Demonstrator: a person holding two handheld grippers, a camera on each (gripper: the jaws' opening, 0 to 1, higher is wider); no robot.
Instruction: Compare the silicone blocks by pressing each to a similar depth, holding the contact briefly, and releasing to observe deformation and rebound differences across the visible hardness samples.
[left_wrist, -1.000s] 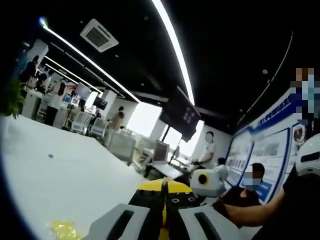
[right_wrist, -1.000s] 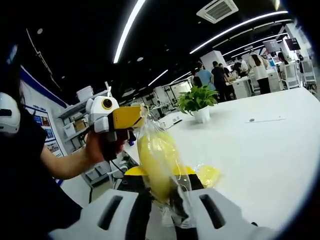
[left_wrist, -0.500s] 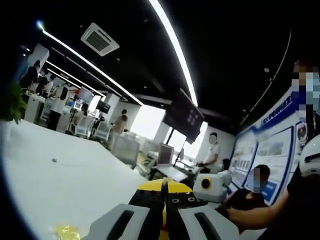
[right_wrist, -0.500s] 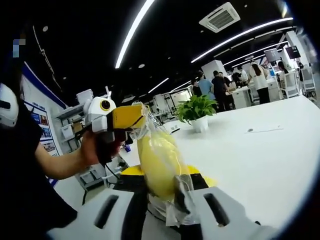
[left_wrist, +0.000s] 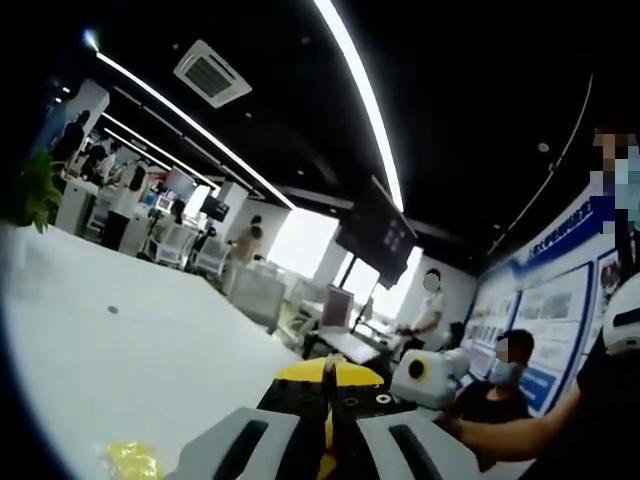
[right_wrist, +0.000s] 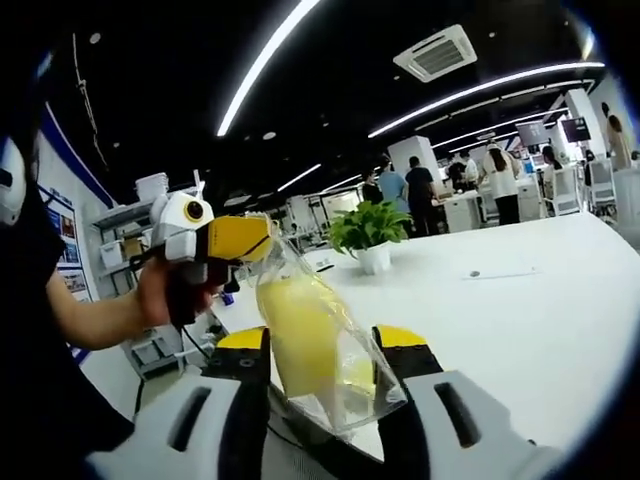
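Left gripper (right_wrist: 262, 238) pinching bagged yellow block (right_wrist: 305, 345), right fingers (right_wrist: 400, 352) apart

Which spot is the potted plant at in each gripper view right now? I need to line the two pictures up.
Left gripper view: potted plant, leaves at the far left edge, beyond the white table.
Right gripper view: potted plant near the middle, on the table's far side, behind and right of the bagged yellow block.
Shared landmark: the white table.

White table (right_wrist: 520, 330), potted plant (right_wrist: 368, 237), wall posters (left_wrist: 545, 325).
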